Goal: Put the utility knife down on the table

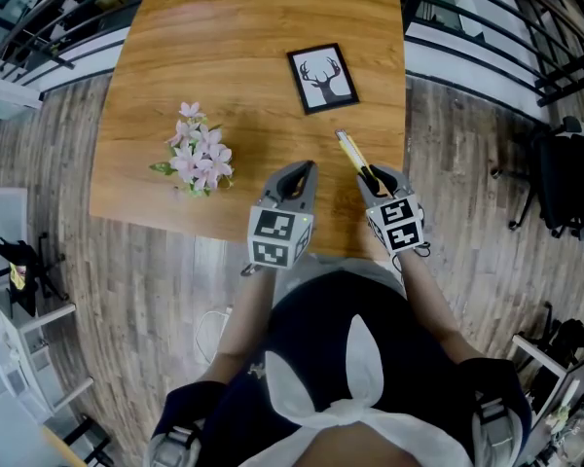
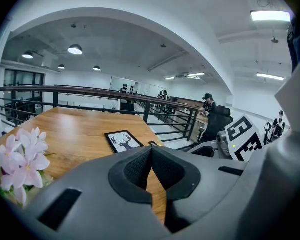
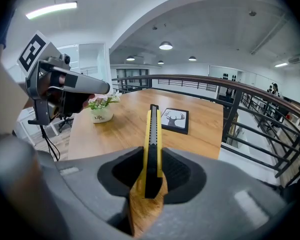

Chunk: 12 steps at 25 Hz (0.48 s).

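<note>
- Standing at the near edge of a wooden table is a person in dark clothes with a white apron tie, seen from above.
- Grey wood floor lies under the table and runs out to the left and right.
- On the left part of the table is a small white pot of pink flowers.
- Farther away and to the right lies a black picture frame with a deer head on it, flat on the wood.
- A dark railing runs past the far and right sides of the table.
- A black chair stands on the floor, well off to the right.
- Round lights shine on the white ceiling far away.
- Both arms reach forward over the near edge of the table, side by side and close together.
- The left gripper points forward and a bit down, with its tips pressed together and nothing between them.
- The right gripper is just to the right of it and tips down more.
- Its jaws squeeze the yellow and black utility knife by its near end.
- The knife sticks out over the near right part of the table and points at the picture frame.
- I cannot tell if the knife touches the wood.
</note>
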### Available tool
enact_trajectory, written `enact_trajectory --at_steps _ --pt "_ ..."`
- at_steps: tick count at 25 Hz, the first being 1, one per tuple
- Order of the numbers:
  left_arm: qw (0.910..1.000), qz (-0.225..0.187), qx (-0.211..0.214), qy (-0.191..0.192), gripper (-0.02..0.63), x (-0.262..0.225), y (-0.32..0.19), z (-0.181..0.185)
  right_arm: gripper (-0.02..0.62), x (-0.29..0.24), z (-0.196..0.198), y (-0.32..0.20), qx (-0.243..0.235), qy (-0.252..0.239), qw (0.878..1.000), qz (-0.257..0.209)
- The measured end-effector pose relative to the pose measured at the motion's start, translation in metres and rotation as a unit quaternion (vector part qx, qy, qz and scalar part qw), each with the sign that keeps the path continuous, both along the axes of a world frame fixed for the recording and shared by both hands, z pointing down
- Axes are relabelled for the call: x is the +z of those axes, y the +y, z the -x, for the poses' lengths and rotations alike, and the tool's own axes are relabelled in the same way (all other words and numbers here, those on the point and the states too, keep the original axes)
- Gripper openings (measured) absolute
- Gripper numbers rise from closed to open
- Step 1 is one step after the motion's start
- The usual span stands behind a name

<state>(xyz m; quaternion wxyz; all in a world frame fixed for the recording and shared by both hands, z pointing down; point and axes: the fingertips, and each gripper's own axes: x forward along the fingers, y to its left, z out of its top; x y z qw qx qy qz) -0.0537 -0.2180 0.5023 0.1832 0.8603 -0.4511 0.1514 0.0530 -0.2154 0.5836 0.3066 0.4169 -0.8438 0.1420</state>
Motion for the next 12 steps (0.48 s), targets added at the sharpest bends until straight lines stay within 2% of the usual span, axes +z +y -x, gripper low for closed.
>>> enact_trajectory --at_steps 12 --pt "0.9999 0.005 -0.005 -0.007 0.017 0.01 -0.009 0.002 0.114 0.024 0.007 -0.001 -0.029 0.013 0.999 0.022"
